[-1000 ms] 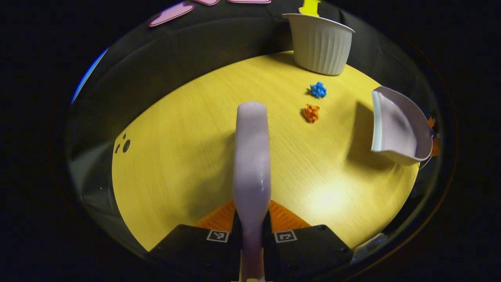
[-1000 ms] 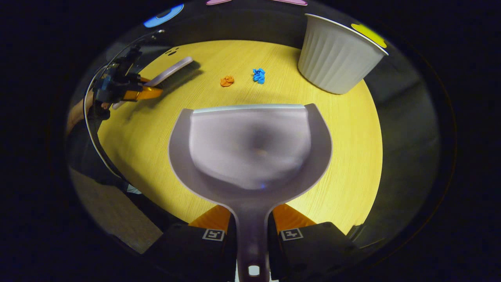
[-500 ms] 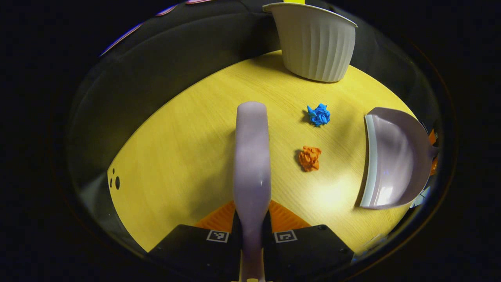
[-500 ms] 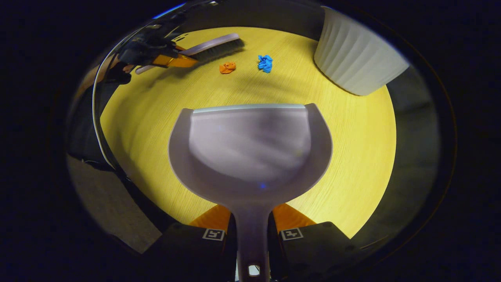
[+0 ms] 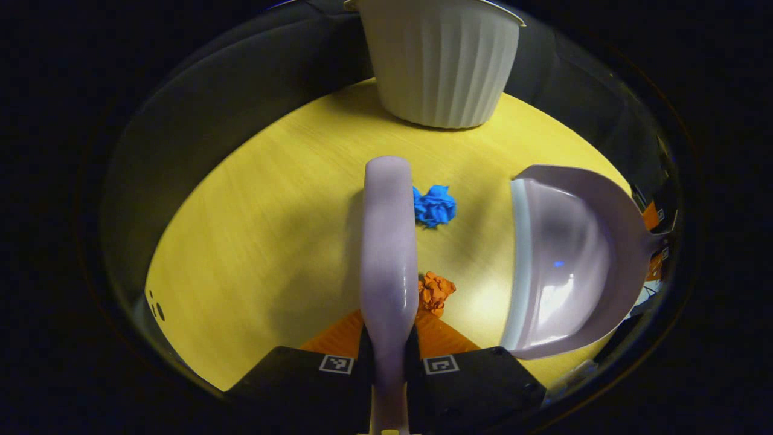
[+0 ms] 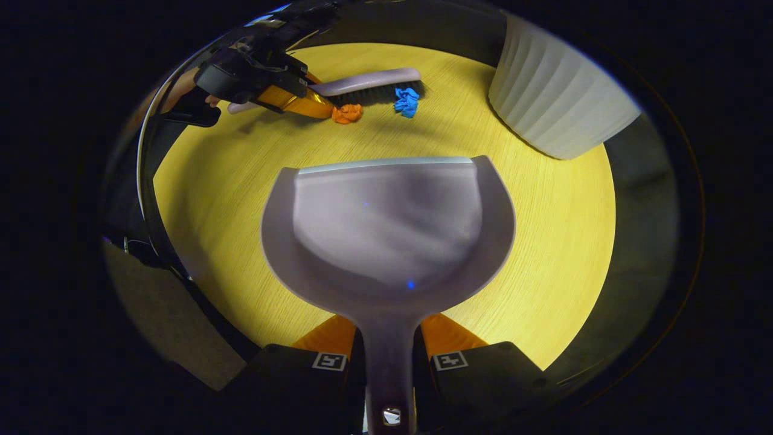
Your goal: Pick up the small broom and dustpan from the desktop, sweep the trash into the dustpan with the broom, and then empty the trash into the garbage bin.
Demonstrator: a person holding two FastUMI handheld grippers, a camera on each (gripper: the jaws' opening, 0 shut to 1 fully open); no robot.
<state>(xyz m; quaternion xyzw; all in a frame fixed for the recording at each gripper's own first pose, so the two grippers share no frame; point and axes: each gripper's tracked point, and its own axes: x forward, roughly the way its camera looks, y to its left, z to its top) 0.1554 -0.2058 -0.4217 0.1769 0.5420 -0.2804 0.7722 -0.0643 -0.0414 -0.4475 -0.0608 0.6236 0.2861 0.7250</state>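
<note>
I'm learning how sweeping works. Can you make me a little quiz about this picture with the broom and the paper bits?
1. True or false: the blue paper ball already lies in the dustpan.
2. Which tool does the left gripper hold?
A. broom
B. dustpan
C. bin
3. Fill in: the white garbage bin stands on the ____.

Key: 1 false, it lies on the table by the broom. 2 A. 3 table.
</note>
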